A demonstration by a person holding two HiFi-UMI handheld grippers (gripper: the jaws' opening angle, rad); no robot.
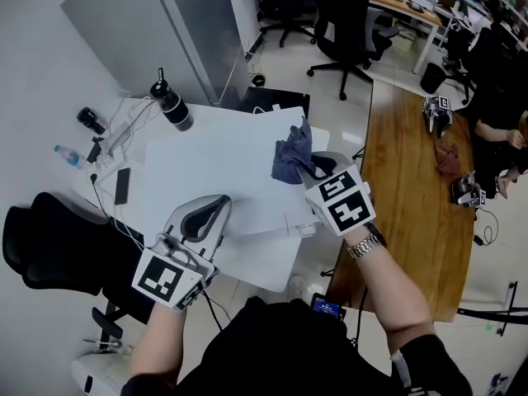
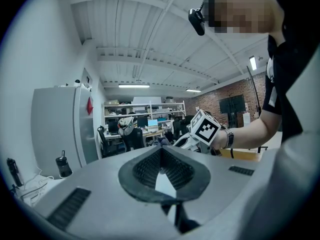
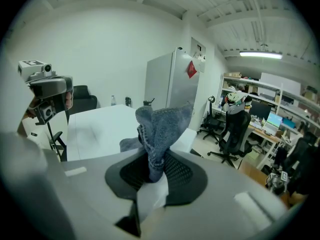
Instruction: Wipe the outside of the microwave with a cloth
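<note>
Cloth (image 3: pixel 157 129), blue-grey and nubbly, stands bunched up out of the right gripper (image 1: pixel 316 170), whose jaws are clamped on its lower fold with most of the fabric loose above and ahead. It looks light, soft and limp. It should drape over a corner rather than resist, and the coarse weave should keep it from slipping, though wiping would go better with a flatter wad pressed broadside than with this peak. The left gripper (image 1: pixel 216 208) is clenched on nothing and hangs over the near side of the white surface (image 1: pixel 247 262). Whether the pale flat slab beneath both grippers is the microwave's top I cannot tell. The middle of that slab is bare and gives free sweeping room. A dark bottle (image 1: pixel 172 106), cables and a phone (image 1: pixel 122 186) crowd the far-left corner, and the right edge drops off beside a wooden bench (image 1: pixel 408 196).
</note>
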